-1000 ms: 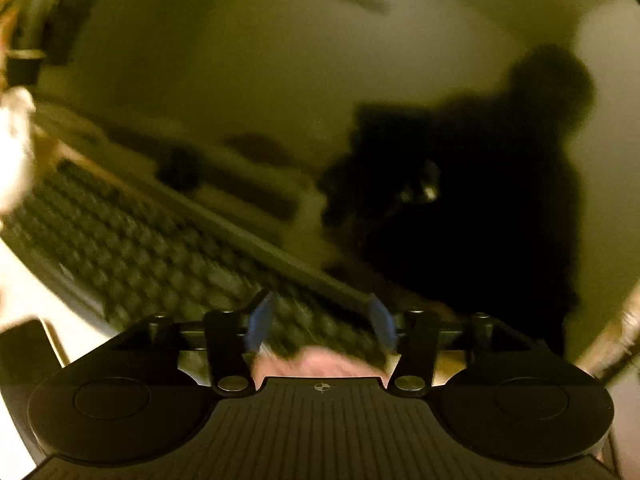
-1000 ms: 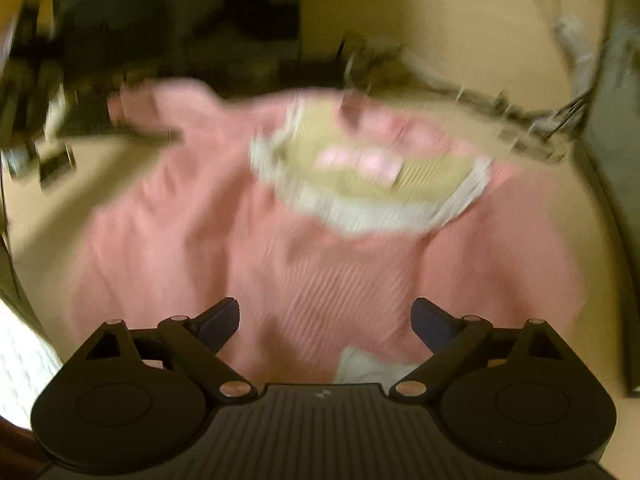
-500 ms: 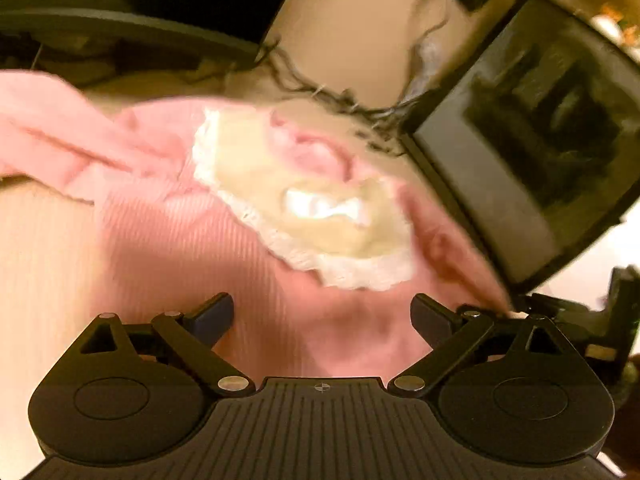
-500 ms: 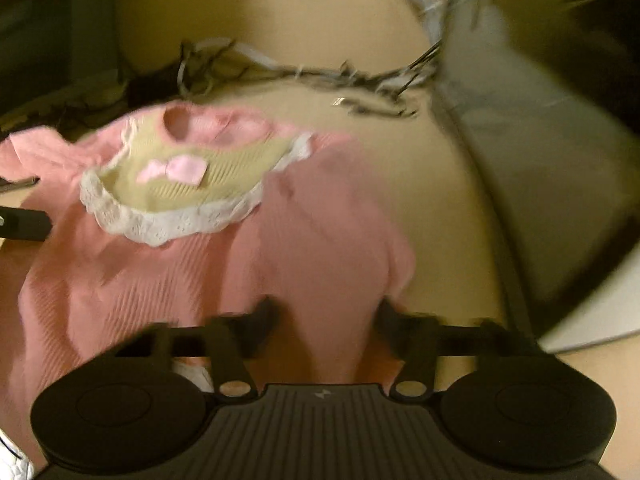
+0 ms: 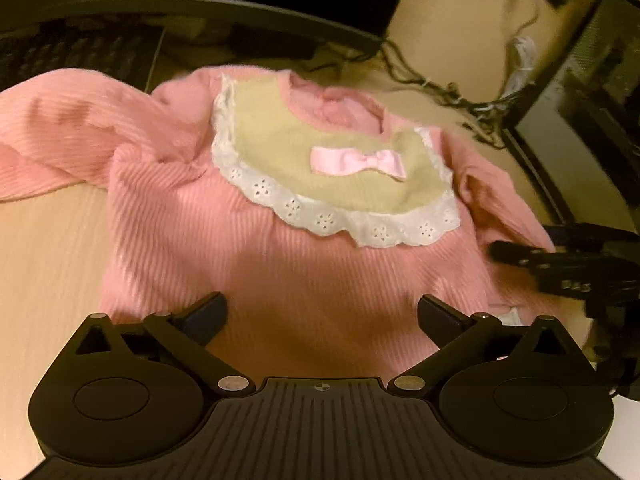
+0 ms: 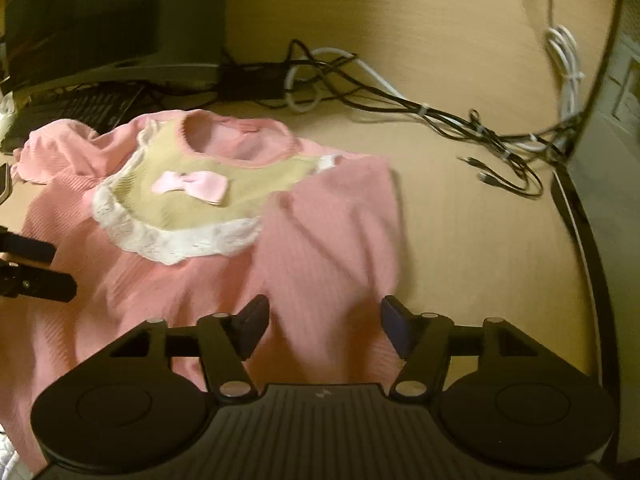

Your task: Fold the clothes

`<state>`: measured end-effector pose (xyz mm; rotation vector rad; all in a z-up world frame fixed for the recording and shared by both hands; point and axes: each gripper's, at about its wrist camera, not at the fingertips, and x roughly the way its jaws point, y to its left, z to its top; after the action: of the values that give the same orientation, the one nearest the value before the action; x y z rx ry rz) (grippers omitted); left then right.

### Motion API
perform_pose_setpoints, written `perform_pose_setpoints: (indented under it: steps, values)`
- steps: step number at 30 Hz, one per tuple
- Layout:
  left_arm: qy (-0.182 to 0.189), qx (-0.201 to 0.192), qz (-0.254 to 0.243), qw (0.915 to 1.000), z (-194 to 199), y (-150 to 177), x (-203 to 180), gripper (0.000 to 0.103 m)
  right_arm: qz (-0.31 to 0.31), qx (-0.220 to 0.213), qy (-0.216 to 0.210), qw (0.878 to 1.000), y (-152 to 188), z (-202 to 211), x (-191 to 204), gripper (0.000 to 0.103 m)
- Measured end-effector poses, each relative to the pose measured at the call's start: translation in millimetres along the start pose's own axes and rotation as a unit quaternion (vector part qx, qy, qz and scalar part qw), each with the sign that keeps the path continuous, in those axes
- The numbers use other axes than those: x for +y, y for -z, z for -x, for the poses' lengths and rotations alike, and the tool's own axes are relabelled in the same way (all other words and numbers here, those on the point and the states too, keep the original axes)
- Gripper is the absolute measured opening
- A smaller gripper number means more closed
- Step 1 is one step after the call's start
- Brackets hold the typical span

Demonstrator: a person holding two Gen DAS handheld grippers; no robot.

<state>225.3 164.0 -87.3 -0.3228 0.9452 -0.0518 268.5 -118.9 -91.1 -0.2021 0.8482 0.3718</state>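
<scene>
A small pink ribbed sweater [image 5: 280, 264] with a cream bib, white lace trim and a pink bow [image 5: 356, 162] lies face up on a wooden desk. It also shows in the right wrist view [image 6: 200, 280]. Its right sleeve [image 6: 332, 232] is folded in over the body. Its left sleeve [image 5: 60, 136] lies spread out to the side. My left gripper [image 5: 320, 316] is open and empty above the sweater's lower body. My right gripper [image 6: 324, 328] is open and empty, with the folded sleeve below its fingers. It shows at the right edge of the left wrist view [image 5: 560, 268].
A keyboard [image 5: 72, 56] and monitor base [image 6: 120, 64] sit behind the sweater. A tangle of cables [image 6: 440, 120] lies on the desk [image 6: 480, 240] at the back right. A dark screen [image 5: 580, 120] stands at the right.
The left gripper swung from facing the keyboard down over the sweater and opened. The right gripper shifted right, closed partly over the right sleeve, then opened. That sleeve now lies folded inward.
</scene>
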Motion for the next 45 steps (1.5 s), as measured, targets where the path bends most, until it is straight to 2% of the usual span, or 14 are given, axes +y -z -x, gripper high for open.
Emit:
perform_pose_setpoints:
  steps: [1, 3, 5, 8, 9, 10, 13, 19, 23, 25, 28, 37, 41, 45]
  values:
    - [-0.008, 0.005, -0.001, 0.9999, -0.8, -0.9, -1.5, 0.103, 0.005, 0.007, -0.004, 1.000, -1.6, 0.7, -4.8, 0.027]
    - [-0.022, 0.009, -0.003, 0.9997, -2.7, -1.9, -3.6, 0.103, 0.039, 0.020, 0.007, 0.999, -11.9, 3.8, -9.6, 0.008]
    - [-0.026, 0.008, 0.003, 0.9996, -4.4, -2.5, -3.6, 0.103, 0.142, 0.002, 0.095, 0.985, -30.6, 13.8, -8.6, 0.006]
    - [-0.017, 0.000, 0.009, 0.9998, -6.0, -2.3, -1.2, 0.103, 0.278, -0.056, 0.289, 0.914, -55.9, 26.7, -13.9, 0.007]
    - [-0.010, -0.005, 0.008, 0.9999, -6.9, -1.5, -0.7, 0.103, 0.287, -0.069, 0.325, 0.898, -64.6, 30.6, -17.7, 0.011]
    - [-0.003, -0.011, 0.007, 0.9999, -6.2, 0.6, 1.3, 0.103, 0.279, -0.073, 0.335, 0.897, -70.6, 34.0, -20.4, 0.020]
    - [0.016, -0.029, 0.006, 0.9994, -2.2, 7.9, 8.5, 0.103, 0.254, -0.054, 0.327, 0.909, -72.3, 31.6, -21.1, 0.056]
    - [0.040, -0.025, 0.009, 0.9989, -0.5, 6.5, 15.6, 0.103, 0.230, -0.009, 0.283, 0.931, -18.8, 21.3, -9.1, 0.058]
    - [0.055, -0.015, -0.010, 0.9983, -1.8, 2.5, 16.9, 0.103, 0.105, -0.038, 0.162, 0.981, -5.3, 58.4, 2.3, 0.058]
    - [0.060, -0.009, -0.015, 0.9980, -3.1, 0.8, 18.0, 0.103, 0.034, -0.050, 0.107, 0.992, -4.2, 63.4, -0.8, 0.055]
    - [0.070, -0.007, -0.010, 0.9975, -4.0, -0.5, 21.6, 0.103, -0.050, -0.056, 0.055, 0.996, -6.7, 56.2, -11.0, 0.034]
    - [0.074, -0.015, 0.031, 0.9967, -10.8, -8.6, 20.6, 0.103, -0.103, -0.017, -0.064, 0.993, -15.6, -16.9, 15.4, 0.034]
    - [0.081, -0.017, 0.038, 0.9959, -19.7, -14.3, 13.1, 0.103, -0.062, -0.022, -0.061, 0.996, -3.2, -25.4, 24.7, 0.035]
    - [0.093, -0.016, 0.022, 0.9953, -31.6, -21.7, -0.9, 0.103, -0.036, -0.021, -0.011, 0.999, -0.9, -23.2, 5.9, 0.039]
